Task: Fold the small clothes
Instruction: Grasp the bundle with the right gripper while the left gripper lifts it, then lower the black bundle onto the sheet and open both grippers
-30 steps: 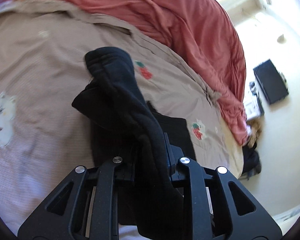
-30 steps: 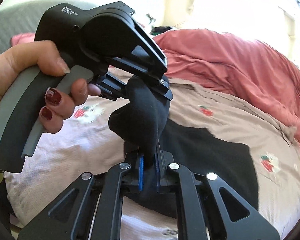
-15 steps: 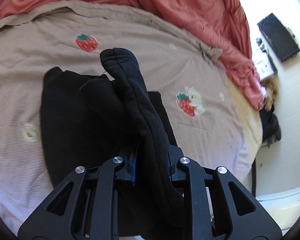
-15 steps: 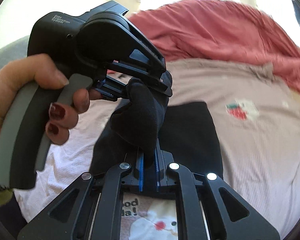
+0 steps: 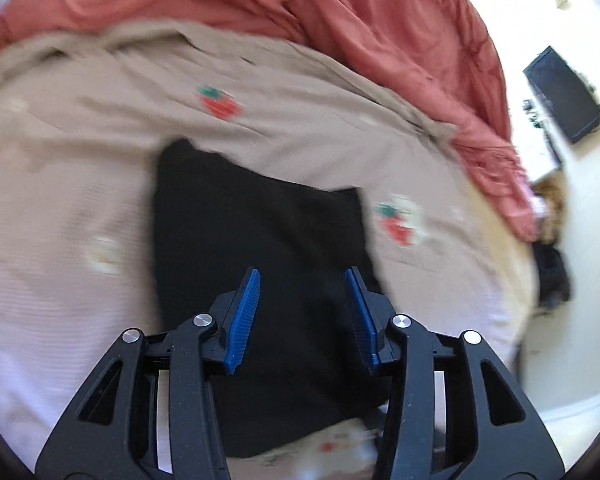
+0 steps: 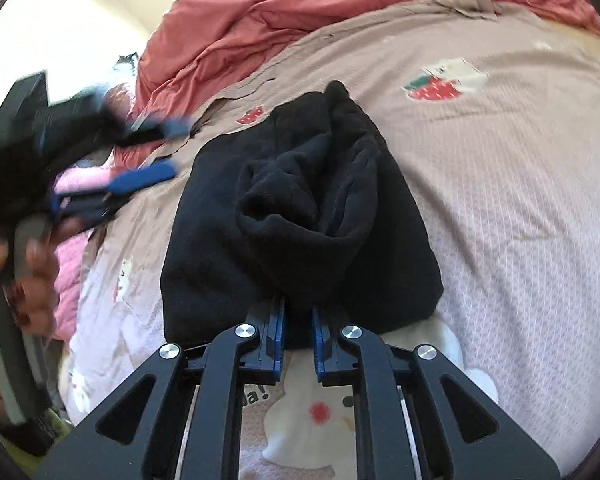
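A black garment [image 5: 260, 248] lies flat on the beige strawberry-print bedsheet [image 5: 80, 160]. In the right wrist view its folded-over part [image 6: 312, 192] sits heaped on top of the rest. My right gripper [image 6: 298, 312] pinches the near edge of that heap; its jaws are opening slightly, with cloth still between the blue pads. My left gripper [image 5: 302, 272] hovers over the garment, its jaws opening wide with nothing gripped. In the right wrist view it shows blurred at the left [image 6: 180, 148], held by a hand [image 6: 32, 256].
A rumpled red duvet [image 5: 340, 20] covers the far side of the bed. Pink cloth [image 6: 80, 184] lies at the bed's left edge. On the pale floor to the right are a black box [image 5: 564, 96] and a dark heap [image 5: 556, 276].
The left gripper has let go of the raised black fold and opened. The fold has come down onto the garment with the right gripper, and the left gripper has drawn away to the left.
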`<state>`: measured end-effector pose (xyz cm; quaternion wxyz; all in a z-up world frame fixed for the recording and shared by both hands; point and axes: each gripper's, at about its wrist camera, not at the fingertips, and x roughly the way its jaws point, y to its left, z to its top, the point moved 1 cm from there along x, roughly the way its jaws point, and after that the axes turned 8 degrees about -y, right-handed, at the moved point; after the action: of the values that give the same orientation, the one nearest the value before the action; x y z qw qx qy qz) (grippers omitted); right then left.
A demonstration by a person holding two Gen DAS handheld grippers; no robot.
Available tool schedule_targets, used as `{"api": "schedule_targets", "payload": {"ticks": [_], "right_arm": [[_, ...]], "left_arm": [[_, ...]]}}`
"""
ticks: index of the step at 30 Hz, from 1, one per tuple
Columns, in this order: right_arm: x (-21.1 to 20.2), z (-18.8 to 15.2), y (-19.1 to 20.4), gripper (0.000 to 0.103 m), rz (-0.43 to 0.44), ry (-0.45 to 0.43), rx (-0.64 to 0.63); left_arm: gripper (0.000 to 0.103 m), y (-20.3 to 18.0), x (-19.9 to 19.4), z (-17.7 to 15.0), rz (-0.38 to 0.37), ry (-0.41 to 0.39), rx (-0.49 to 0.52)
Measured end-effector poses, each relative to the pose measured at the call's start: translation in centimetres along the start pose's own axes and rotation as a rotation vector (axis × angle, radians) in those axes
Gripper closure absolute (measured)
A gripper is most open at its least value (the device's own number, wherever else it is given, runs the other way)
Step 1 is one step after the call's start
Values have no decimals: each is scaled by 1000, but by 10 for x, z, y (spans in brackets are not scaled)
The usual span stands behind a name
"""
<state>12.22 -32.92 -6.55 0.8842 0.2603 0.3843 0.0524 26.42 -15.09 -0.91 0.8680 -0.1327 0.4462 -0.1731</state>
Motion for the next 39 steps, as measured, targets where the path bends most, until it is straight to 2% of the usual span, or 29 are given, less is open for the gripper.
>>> {"api": "schedule_targets", "payload": {"ticks": [1,3,4,7,9,10,11,12,16,20,26,29,31,33,35,39], "right_arm": [[-1,-1,-1,89,-9,1,12],[-4,3,-8,75,-37,-5,46],[-11,5,-8,73,-60,-26,50],[-28,14,-3,64,-98,-106,20],[-43,22,0,58,-139,-196,-23],[-44,26,-1,54,-151,-218,-35],[-46,30,-2,44,-168,-245,-56],[-47,33,-5,40,-194,-263,-74],[-30,49,-21,40,-261,-269,-113],[-23,61,-30,38,-261,-268,-102],[-15,79,-24,32,-129,-218,-116],[-2,88,-15,32,-120,-189,-170],[7,93,-11,34,-89,-176,-175],[19,93,-16,49,-8,-136,-115],[29,92,-15,55,-3,-98,-121],[44,92,-10,55,33,-52,-125]], "left_arm": [[66,3,-4,-3,28,-13,16],[66,8,-10,-11,112,-45,83],[66,8,-10,-17,149,-55,121],[65,5,1,-31,187,-42,180],[65,1,14,-42,192,-16,205],[65,-2,19,-47,205,-14,227],[65,-6,23,-52,227,-23,263],[65,-8,25,-55,242,-30,285],[66,-6,28,-61,252,-39,298],[65,-4,26,-60,243,-42,296],[64,-5,22,-62,243,-51,288],[62,-5,18,-60,237,-52,281],[57,-3,13,-60,227,-59,271],[56,-1,10,-61,213,-60,259],[56,1,9,-63,204,-55,247],[56,5,10,-68,194,-57,229]]}}
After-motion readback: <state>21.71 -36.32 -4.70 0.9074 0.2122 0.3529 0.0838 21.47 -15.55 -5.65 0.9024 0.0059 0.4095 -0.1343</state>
